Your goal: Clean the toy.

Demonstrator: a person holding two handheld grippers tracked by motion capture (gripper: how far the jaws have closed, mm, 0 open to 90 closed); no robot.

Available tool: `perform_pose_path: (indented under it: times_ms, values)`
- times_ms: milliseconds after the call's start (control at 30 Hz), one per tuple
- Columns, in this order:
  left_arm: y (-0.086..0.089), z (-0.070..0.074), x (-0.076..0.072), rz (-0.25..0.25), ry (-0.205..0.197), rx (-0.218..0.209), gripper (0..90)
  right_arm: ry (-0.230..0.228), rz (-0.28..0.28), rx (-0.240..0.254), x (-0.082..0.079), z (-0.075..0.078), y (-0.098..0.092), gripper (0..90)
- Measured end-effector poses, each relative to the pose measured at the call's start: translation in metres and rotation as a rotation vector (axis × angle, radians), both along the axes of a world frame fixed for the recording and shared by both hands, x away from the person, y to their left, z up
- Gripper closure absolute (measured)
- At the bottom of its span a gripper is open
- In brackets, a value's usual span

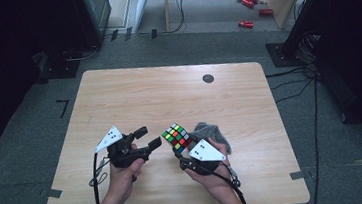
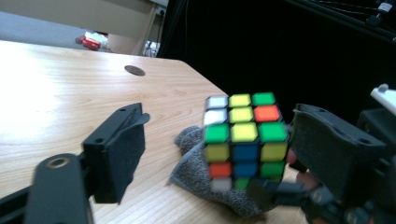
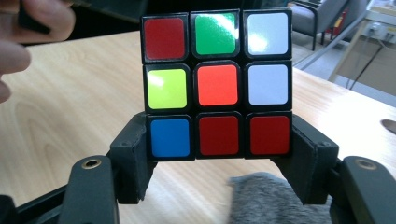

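Both black grippers, left gripper [image 1: 147, 138] and right gripper [image 1: 179, 151], carry dotted grey triangular plates and trailing cables.

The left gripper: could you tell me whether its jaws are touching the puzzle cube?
Apart. In the high view the left gripper stands open with bare table between it and the puzzle cube.

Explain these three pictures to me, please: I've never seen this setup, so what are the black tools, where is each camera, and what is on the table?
A person sits at a wooden table and holds a hand-operated two-jaw gripper in each hand. The high view looks down from above. The other two cameras ride on the grippers and look along their black jaws. The right gripper clamps the bottom row of a colour cube and holds it up off the table. The left gripper stands beside it, jaws open, holding nothing. A grey cloth lies on the table under and behind the cube. A dark round spot sits near the table's far edge.
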State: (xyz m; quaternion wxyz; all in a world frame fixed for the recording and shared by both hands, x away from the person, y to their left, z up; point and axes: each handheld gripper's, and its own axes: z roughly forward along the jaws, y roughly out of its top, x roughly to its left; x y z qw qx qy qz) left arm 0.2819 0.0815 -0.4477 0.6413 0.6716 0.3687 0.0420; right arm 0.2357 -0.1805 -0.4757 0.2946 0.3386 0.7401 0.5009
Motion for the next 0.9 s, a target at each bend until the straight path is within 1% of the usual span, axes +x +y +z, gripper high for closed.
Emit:
perform_pose_path:
  times_ms: [67,133,200,267,333,400,467,500,567,633,700,767,800,900]
  values:
    - [0.003,-0.001,0.002,-0.013,-0.006,0.004,18.1,-0.003,-0.016,0.011,0.002,0.003,-0.006,34.8]
    - [0.004,-0.001,0.002,-0.012,-0.037,0.048,18.2,0.007,-0.038,0.018,0.004,0.006,-0.011,34.8]
    - [0.004,-0.002,0.001,-0.016,-0.061,0.083,18.3,0.014,-0.048,0.031,0.006,0.008,-0.017,34.8]
    - [0.002,-0.003,0.001,-0.024,-0.083,0.128,18.2,0.018,-0.047,0.042,0.007,0.010,-0.022,34.8]
    - [0.000,-0.004,0.000,-0.044,-0.104,0.174,18.2,0.027,-0.046,0.059,0.009,0.014,-0.027,34.8]
    - [-0.003,-0.005,-0.001,-0.053,-0.123,0.205,17.3,0.039,-0.049,0.079,0.010,0.017,-0.030,34.8]
    - [-0.005,-0.007,-0.002,-0.073,-0.137,0.220,16.5,0.051,-0.037,0.106,0.010,0.021,-0.033,34.8]
    - [-0.007,-0.007,-0.003,-0.082,-0.144,0.226,16.3,0.050,-0.028,0.104,0.010,0.022,-0.033,34.8]
    - [-0.011,-0.008,-0.004,-0.093,-0.161,0.257,16.3,0.053,-0.013,0.091,0.009,0.026,-0.032,34.7]
    - [-0.014,-0.010,-0.005,-0.104,-0.170,0.286,16.4,0.065,0.000,0.098,0.008,0.029,-0.030,34.7]
    - [-0.016,-0.011,-0.006,-0.111,-0.183,0.312,16.5,0.082,0.015,0.122,0.007,0.031,-0.029,34.7]
    - [-0.020,-0.012,-0.009,-0.108,-0.217,0.361,16.6,0.100,0.021,0.144,0.006,0.032,-0.029,34.7]
    - [-0.022,-0.012,-0.011,-0.109,-0.235,0.378,16.7,0.115,0.026,0.160,0.006,0.033,-0.029,34.7]
    - [-0.026,-0.013,-0.014,-0.121,-0.269,0.401,16.7,0.151,0.042,0.214,0.005,0.035,-0.030,34.7]
